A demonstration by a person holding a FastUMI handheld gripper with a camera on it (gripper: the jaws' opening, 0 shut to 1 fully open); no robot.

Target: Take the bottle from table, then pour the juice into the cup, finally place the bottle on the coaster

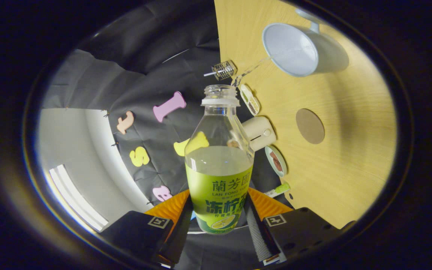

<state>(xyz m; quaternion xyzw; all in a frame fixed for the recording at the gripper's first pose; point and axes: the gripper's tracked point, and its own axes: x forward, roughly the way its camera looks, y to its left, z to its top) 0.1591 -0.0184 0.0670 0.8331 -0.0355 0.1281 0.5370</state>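
the hand-held gripper (219, 221) is clamping the bottle (219, 161) low on its labelled body, one finger pressing on each side, closed down to the bottle's width. the bottle is sitting between the fingers and reaching forward from them, cap off, its open neck pointing toward the far things. the whole view is rolled over, so the bottle is being tipped, and the juice (218, 159) inside is lying about halfway up the clear wall. a thin stream (251, 68) is leaving the mouth and arcing into the cup (294, 50), a pale mug with a handle, standing well in from the worktop's edge.

the bottle is looking like thin, clear plastic: light, getting lighter as it empties, and likely to dent if squeezed hard (the label should give a little more friction than bare plastic). holding it on the label band, below the shoulder, seems the sound place, since the wall there is straight and the weight is sitting close to the fingers.

beyond the bottle, the round brown coaster (309, 126) is lying bare on the worktop (351, 150), nearer than the cup and well apart from it. along the worktop's edge, a cream cylinder (259, 131), small dishes (276, 161) and a wire whisk-like thing (223, 69) are lined up.
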